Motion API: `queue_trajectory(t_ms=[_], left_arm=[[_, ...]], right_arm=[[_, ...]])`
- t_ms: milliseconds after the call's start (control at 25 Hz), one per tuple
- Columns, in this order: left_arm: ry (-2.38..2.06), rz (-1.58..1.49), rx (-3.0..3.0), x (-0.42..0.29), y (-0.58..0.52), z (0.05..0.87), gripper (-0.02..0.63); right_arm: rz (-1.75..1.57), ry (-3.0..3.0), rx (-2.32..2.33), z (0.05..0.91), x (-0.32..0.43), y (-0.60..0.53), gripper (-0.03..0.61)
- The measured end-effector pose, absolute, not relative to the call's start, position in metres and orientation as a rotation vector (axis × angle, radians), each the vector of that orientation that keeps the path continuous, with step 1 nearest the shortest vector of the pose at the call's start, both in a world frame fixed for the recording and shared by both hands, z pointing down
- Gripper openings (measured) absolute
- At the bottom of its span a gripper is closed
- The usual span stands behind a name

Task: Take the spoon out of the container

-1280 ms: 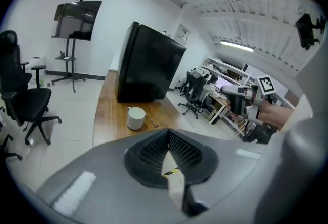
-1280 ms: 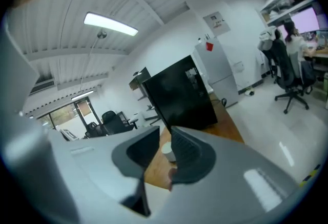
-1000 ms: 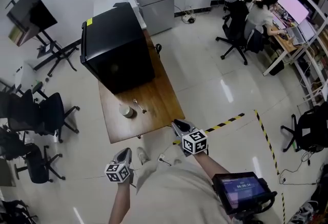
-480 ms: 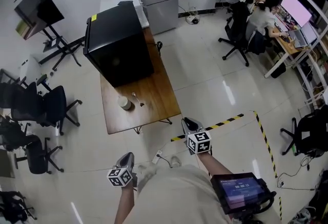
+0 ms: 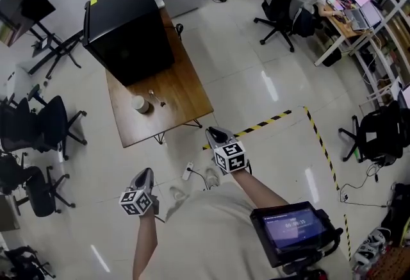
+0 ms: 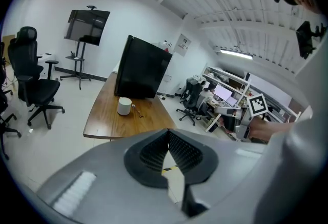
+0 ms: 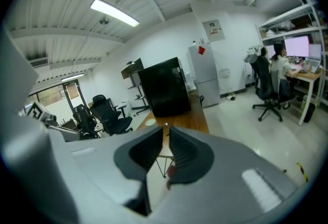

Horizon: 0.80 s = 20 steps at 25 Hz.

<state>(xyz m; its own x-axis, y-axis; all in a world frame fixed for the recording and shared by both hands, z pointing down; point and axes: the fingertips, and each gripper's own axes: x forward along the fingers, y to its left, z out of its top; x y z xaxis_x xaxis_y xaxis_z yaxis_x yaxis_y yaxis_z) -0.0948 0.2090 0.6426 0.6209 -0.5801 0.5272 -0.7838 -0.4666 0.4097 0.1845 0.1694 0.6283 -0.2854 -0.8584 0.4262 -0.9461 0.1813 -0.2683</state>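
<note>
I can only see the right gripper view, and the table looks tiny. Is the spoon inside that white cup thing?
Observer: No. In the head view the spoon lies on the table beside the white container, outside it.
Operator: Is my left hand-held gripper holding something?
Observer: No. The left gripper view shows its jaws together with nothing between them.

The table (image 5: pixel 186 90) is warm brown wood, smooth with a soft sheen. The big cabinet (image 5: pixel 128 29) on its far end looks matt black. Toward the near edge, the cup (image 5: pixel 140 104) is smooth off-white, ceramic or plastic, I can't tell. The spoon (image 5: pixel 157 99) beside it glints like metal. The floor (image 5: pixel 256 80) is pale, glossy tile, mirroring the ceiling lights.
</note>
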Motion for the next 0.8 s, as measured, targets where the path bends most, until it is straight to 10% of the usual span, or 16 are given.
queue_trajectory(t_ms=[800], left_arm=[[-0.897,0.266,2.200,-0.154,0.191,0.636,0.003]], right_arm=[[0.655,-2.433,1.554,0.597,0.043,0.164,0.000]])
